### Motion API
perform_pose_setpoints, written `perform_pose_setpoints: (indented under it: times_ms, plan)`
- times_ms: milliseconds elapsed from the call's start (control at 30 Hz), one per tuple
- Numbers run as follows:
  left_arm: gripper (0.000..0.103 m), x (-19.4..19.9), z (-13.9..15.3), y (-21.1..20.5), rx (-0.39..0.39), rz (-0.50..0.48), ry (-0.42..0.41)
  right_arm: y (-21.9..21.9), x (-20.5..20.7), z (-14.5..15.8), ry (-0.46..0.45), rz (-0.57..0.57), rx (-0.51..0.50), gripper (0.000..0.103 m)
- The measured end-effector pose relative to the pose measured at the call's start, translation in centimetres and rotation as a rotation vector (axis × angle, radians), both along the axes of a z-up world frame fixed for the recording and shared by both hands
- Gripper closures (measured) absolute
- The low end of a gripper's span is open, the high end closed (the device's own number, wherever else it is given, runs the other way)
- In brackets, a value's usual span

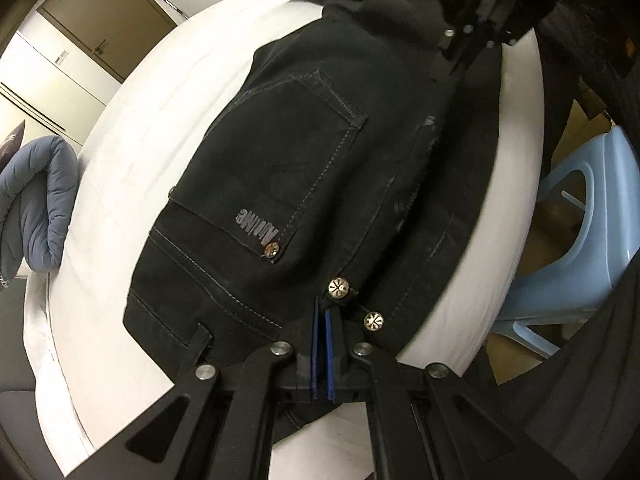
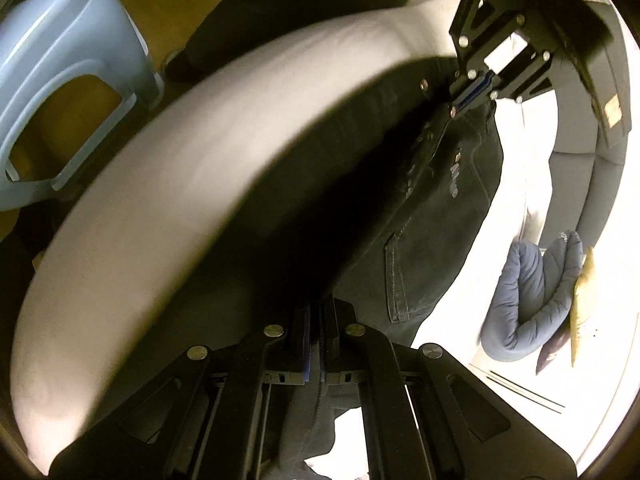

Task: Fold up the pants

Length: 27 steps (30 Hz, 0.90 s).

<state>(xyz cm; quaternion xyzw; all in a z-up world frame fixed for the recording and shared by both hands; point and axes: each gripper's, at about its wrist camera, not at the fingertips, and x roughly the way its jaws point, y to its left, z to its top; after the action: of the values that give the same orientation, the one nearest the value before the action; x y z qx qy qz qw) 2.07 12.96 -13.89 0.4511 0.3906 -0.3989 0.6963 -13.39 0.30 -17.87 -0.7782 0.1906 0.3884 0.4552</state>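
Pinched tight in the left claw (image 1: 325, 312) is the waistband of the black pants (image 1: 304, 152), by the buttons. At 1 o'clock, the right claw (image 1: 476, 36) is pressed together on the far end. Both ends are held so the pants can be folded flat on the white bed (image 1: 132, 168).

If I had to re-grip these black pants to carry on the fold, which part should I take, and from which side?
Take the pants at the waistband edge by the metal buttons, coming in level from the bed's near edge, probably. That layered edge is the firmest part, and the left gripper is already shut on it. The right gripper is pinching the far end.
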Motion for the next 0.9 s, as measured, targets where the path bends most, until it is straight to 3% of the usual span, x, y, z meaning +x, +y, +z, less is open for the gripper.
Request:
perform_pose_setpoints:
  times_ms: [467,667,767,900]
  plan:
    - [0.101,1.1,0.3,1.1,0.004,-0.019,0.016,0.4,-2.3,0.1,-0.002,-0.042,0.007,0.101]
    - [0.094,1.8,-0.6,1.1,-0.015,0.056,0.010,-0.1,-3.0,-0.5,-0.018,-0.064,0.005,0.101]
    - [0.081,2.5,-0.1,1.1,-0.030,0.113,0.000,0.3,-2.3,-1.6,-0.009,-0.126,0.021,0.101]
    - [0.037,2.8,1.3,2.2,-0.036,0.176,0.023,0.7,-1.7,-1.6,-0.007,-0.217,0.087,0.100]
